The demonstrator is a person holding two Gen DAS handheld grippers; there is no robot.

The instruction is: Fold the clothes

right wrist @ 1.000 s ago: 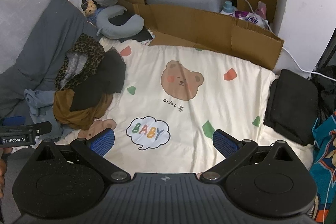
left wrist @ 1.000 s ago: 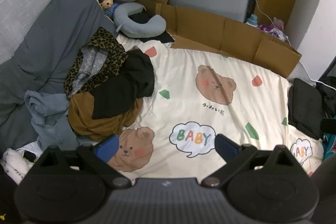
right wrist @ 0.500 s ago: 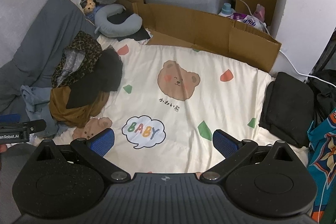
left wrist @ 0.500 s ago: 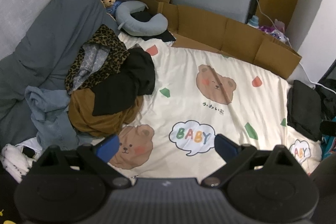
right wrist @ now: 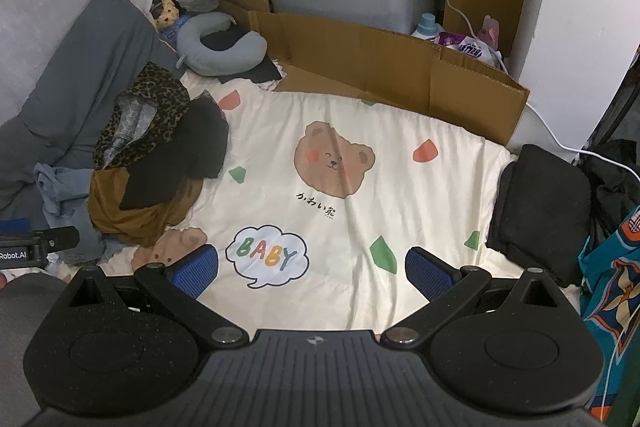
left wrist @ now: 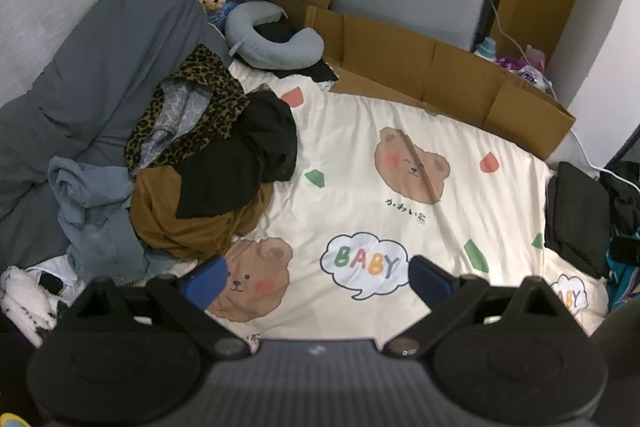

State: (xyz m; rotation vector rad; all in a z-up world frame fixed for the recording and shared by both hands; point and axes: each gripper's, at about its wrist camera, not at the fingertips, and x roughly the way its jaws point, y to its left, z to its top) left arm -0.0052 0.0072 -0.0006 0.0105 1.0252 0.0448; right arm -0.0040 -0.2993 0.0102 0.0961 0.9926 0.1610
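A heap of unfolded clothes lies on the left of the bed: a leopard-print garment (left wrist: pixel 200 95), a black garment (left wrist: pixel 244 163), a brown garment (left wrist: pixel 192 223) and blue denim (left wrist: pixel 96 211). The heap also shows in the right wrist view (right wrist: pixel 156 163). A folded black garment (right wrist: pixel 544 203) lies at the bed's right edge and shows in the left wrist view (left wrist: pixel 576 211). My left gripper (left wrist: pixel 316 277) is open and empty, above the bedsheet near the heap. My right gripper (right wrist: pixel 312 267) is open and empty above the sheet's middle.
The cream bear-print sheet (right wrist: pixel 360 131) covers the bed. A grey pillow (left wrist: pixel 100 67) and a neck pillow (left wrist: pixel 276 43) lie at the back left. A cardboard sheet (right wrist: pixel 400 67) lines the far edge. Bottles and a cable (right wrist: pixel 560 143) sit at the back right.
Both grippers have drifted slightly; the right wrist view has shifted a little to the right. Both stay open and empty. The clothes have not moved.
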